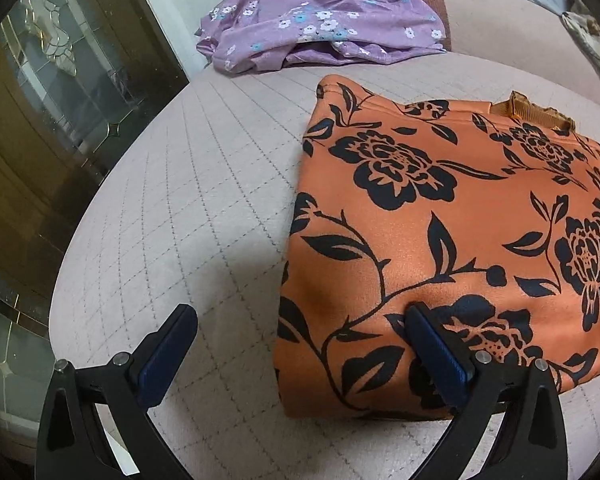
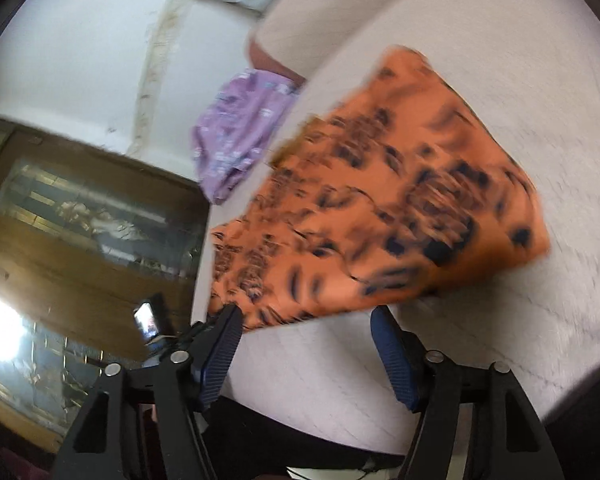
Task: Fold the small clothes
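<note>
An orange garment with black flowers point(image 1: 452, 240) lies folded flat on a quilted pale pink cushion point(image 1: 188, 208). My left gripper point(image 1: 300, 312) is open and low over the garment's near left corner. Its right finger point(image 1: 432, 344) is over the cloth and its left finger point(image 1: 168, 348) over bare cushion; no cloth is pinched. The right wrist view is blurred. There the orange garment point(image 2: 380, 200) fills the middle, and my right gripper point(image 2: 306, 314) stands open at its near edge without clamping it.
A crumpled purple floral garment point(image 1: 324, 24) point(image 2: 236, 136) lies at the cushion's far end, against a padded backrest point(image 1: 520, 32). A dark wooden cabinet with glass doors point(image 1: 60, 100) point(image 2: 80, 220) stands beside the cushion's left edge. A small lit screen point(image 2: 148, 320) shows near the right gripper.
</note>
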A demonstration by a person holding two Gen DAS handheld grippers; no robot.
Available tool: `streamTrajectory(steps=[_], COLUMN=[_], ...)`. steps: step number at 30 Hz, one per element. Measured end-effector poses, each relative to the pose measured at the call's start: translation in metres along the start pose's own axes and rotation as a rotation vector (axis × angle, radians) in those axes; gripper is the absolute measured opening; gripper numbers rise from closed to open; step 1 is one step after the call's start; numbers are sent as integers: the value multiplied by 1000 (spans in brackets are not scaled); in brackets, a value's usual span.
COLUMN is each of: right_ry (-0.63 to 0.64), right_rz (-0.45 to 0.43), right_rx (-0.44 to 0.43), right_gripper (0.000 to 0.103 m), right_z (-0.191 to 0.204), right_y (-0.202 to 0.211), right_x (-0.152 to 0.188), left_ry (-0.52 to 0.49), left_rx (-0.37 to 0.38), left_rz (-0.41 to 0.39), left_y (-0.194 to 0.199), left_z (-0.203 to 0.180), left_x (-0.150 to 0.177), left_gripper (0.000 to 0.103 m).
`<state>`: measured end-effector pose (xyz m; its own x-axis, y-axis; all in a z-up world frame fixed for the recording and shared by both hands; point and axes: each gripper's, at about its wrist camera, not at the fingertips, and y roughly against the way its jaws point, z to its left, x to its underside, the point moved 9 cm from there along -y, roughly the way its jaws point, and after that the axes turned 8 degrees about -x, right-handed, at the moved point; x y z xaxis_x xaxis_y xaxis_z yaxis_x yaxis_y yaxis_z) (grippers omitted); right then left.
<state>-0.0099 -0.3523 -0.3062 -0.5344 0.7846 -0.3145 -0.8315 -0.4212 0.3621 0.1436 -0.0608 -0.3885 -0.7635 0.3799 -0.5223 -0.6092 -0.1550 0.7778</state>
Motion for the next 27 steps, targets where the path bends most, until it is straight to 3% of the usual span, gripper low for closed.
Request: streamTrajectory(steps=[3, 6, 7, 8, 13, 16, 19, 21, 25, 27], right_ry=[66, 44, 24, 25, 85, 127, 146, 147, 86, 88], right_rz=[-64, -64, -33, -38, -32, -47, -77, -101, -67, -97], right_rx=[126, 338, 375, 382, 418, 424, 443, 471, 571, 589], right_gripper=[53, 45, 27, 20, 20, 23, 23, 23, 23, 23], right_z=[-1, -44, -62, -67, -53, -41, -35, -40, -80, -85], right_y=[0, -11, -19, -21, -18, -25, -45, -58, -89, -94], right_x=[-22, -38, -36, -37, -42, -62, -96, -119, -146, -157], left_ry=[-19, -8, 4, 13, 68, 77, 44, 34, -2, 3], left_rx=[-7, 18, 34, 44, 9, -44, -91, -83, -94, -70], left_rz=[-2, 16, 31, 42, 38, -16, 14, 27, -36, -42], left_y=[-1, 0, 2, 3, 11, 14, -4, -13, -15, -15], left_z=[-2, 0, 3, 5, 25, 35, 36, 31, 27, 28], left_x=[-1, -2, -2, -1, -6, -22, -25, -21, -23, -22], left_gripper=[103, 103, 103, 103, 103, 103, 103, 103, 103, 103])
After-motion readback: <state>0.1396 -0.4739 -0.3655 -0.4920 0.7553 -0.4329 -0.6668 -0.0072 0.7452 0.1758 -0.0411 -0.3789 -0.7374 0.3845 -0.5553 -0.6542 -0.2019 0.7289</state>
